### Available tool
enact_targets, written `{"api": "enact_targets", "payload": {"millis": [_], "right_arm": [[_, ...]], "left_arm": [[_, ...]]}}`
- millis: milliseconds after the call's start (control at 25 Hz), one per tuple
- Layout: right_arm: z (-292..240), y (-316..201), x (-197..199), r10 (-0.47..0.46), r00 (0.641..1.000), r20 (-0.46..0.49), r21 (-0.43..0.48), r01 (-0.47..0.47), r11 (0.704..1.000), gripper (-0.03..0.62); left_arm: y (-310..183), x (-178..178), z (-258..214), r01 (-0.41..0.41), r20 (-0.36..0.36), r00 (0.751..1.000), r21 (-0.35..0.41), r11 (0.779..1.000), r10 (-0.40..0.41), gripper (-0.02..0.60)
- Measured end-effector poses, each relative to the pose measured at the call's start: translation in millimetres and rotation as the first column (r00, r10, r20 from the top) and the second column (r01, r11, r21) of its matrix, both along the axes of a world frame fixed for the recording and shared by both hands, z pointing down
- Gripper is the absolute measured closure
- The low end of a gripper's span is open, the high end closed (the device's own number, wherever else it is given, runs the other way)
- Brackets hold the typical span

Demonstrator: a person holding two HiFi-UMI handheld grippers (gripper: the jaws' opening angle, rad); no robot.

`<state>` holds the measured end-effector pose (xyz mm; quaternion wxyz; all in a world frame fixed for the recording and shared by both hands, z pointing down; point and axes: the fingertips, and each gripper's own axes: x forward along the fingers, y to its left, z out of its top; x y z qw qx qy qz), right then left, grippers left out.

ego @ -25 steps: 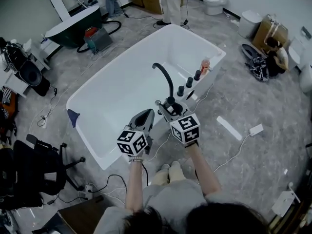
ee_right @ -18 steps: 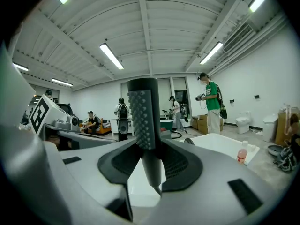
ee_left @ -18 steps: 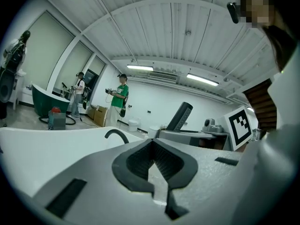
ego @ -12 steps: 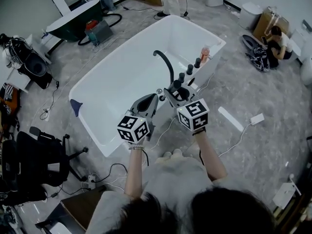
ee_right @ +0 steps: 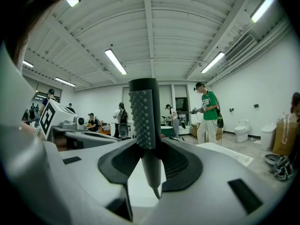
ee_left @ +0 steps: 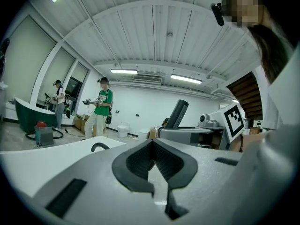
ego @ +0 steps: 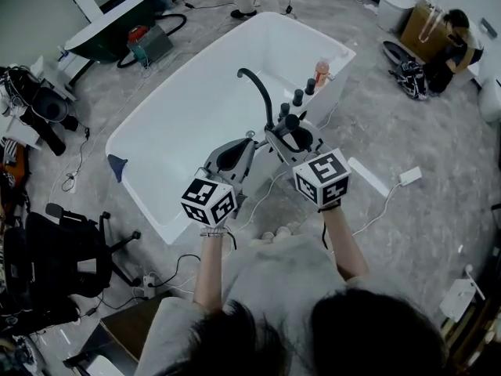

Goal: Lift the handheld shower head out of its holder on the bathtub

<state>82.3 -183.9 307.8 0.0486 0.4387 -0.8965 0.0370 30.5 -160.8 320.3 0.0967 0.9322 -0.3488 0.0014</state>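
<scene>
A white bathtub (ego: pixel 149 163) stands slantwise on a grey mottled floor (ego: pixel 407 233), in a big showroom-like room with a ribbed white ceiling and strip lights. A curved dark faucet (ego: pixel 257 92), three dark knobs (ego: pixel 297 96) and an orange bottle (ego: pixel 321 70) line the tub's right rim. A dark green tub (ego: pixel 102 30) sits at the upper left, a black office chair (ego: pixel 66 249) at the lower left, and cables trail over the floor. People stand along the top edge, and one sits among boxes at the upper right. The person's two bare forearms reach up the frame from the bottom, with the marker cubes side by side over the tub's near corner and both tools pointing roughly level. The right tool (ego: pixel 291 137) is clenched on the shower head (ee_right: pixel 144 121), whose studded dark grey handle stands upright between the pads. It is held over the rim just below the knobs. The left tool (ego: pixel 241 146) hangs just to its left with its pad tips meeting and nothing between them. The holder is hidden behind the right tool, so whether the shower head has cleared it cannot be told. A thin pale line below the tools may be the hose, but it is too small to tell. The person's head and shoulders cut off the bottom of the head view.
</scene>
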Motion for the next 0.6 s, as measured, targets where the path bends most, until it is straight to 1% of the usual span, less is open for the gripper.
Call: {"api": "enact_targets", "payload": {"millis": [160,280,600], "right_arm": [[-10.8,4.5,12.0,0.025,1.000,0.009,0.029,-0.025,0.999,0.459],[-14.3,7.4,17.2,0.036,0.999,0.012,0.042,-0.037,0.998,0.459],[-18.4,10.6,18.7,0.035,0.999,0.026,0.064,-0.036,0.997,0.459]], "left_arm": [[3.8,4.1,-5.3,-0.021,0.011,1.000,0.008,1.000,0.021,0.577],[5.5,6.8,-5.6,-0.027,0.002,1.000,0.009,1.000,0.027,0.577],[6.4,15.1,-9.1,-0.035,-0.006,0.999,0.042,0.999,0.035,0.577]]}}
